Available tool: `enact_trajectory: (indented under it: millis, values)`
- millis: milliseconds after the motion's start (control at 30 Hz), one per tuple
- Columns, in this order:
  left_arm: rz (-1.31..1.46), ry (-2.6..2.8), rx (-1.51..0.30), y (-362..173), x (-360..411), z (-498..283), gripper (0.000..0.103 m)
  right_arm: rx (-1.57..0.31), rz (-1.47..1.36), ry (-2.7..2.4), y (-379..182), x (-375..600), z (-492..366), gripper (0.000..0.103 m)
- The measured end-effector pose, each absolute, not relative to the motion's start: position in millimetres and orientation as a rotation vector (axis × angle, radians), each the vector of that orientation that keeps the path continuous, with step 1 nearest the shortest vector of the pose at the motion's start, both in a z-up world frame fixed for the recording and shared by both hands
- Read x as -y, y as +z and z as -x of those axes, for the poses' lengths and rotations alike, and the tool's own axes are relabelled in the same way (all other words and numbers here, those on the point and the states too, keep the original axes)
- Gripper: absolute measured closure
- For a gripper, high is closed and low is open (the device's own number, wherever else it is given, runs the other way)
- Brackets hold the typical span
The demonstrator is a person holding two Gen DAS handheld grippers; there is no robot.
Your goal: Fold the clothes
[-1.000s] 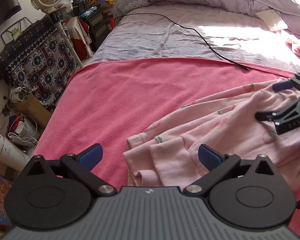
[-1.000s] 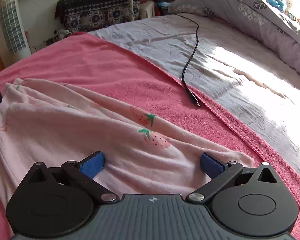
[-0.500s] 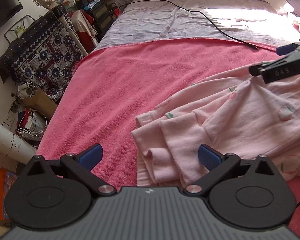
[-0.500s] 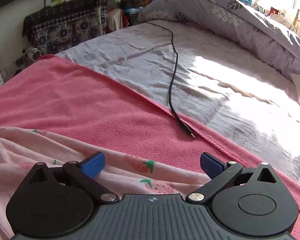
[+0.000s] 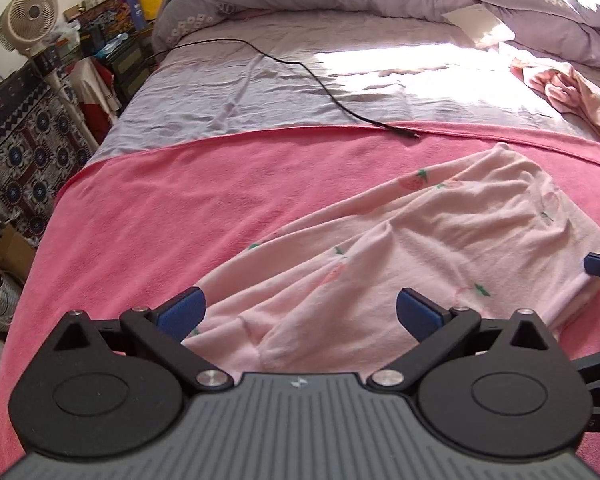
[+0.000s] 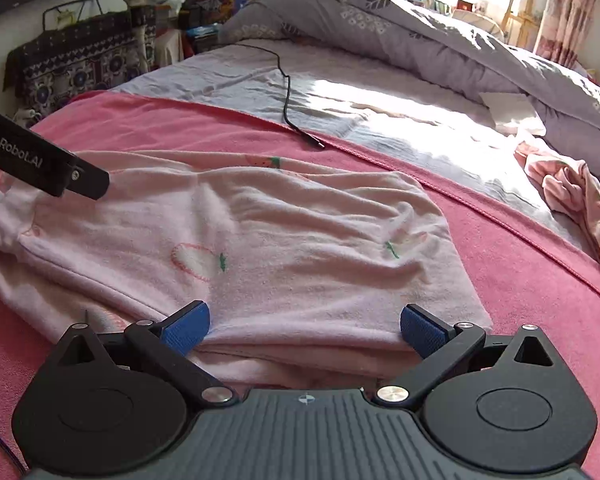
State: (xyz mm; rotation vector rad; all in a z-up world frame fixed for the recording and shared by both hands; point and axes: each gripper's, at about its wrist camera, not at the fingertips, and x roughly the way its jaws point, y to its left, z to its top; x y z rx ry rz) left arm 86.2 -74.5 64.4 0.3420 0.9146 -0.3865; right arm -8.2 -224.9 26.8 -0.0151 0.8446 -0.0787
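Up close in the left wrist view, the left gripper point(image 5: 300, 312) stood spread over the pink strawberry garment point(image 5: 420, 248) on the pink blanket point(image 5: 180, 208). Seen from the right wrist, the right gripper point(image 6: 305, 326) was likewise spread at the garment's near folded edge.

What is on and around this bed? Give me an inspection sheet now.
Surface: pink blanket over a grey sheet.
Job's things: pink strawberry garment, partly folded, rumpled.
Clutter: second pink garment bunched farther up the bed; white paper.
Grippers: left gripper and right gripper both open over the garment, gripping nothing.
Cables: black cable, its plug end at the blanket's edge.
Surroundings: grey duvet, fan, patterned cloth.
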Motion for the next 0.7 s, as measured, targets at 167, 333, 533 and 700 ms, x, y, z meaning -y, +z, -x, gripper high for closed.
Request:
enact_trajectory:
  millis: [167, 333, 533, 700]
  values:
    - [-0.410, -0.508, -0.924, 48.8, 109.3, -78.4, 0.000, -0.891, -0.097, -0.101, 19.3, 229.9, 17.3, 0.000]
    - [-0.598, -0.464, -0.825, 29.1, 132.3, -74.6, 0.000, -0.810, -0.097, -0.097, 7.2, 227.2, 43.9, 0.000]
    - [-0.625, -0.429, -0.781, 29.1, 139.3, -88.1, 0.000, -0.816, -0.137, -0.073, 12.8, 235.0, 42.1, 0.000]
    - [-0.543, -0.469, -0.837, 35.4, 128.0, -96.5, 0.000, -0.733, -0.216, -0.115, 36.3, 248.0, 35.6, 0.000]
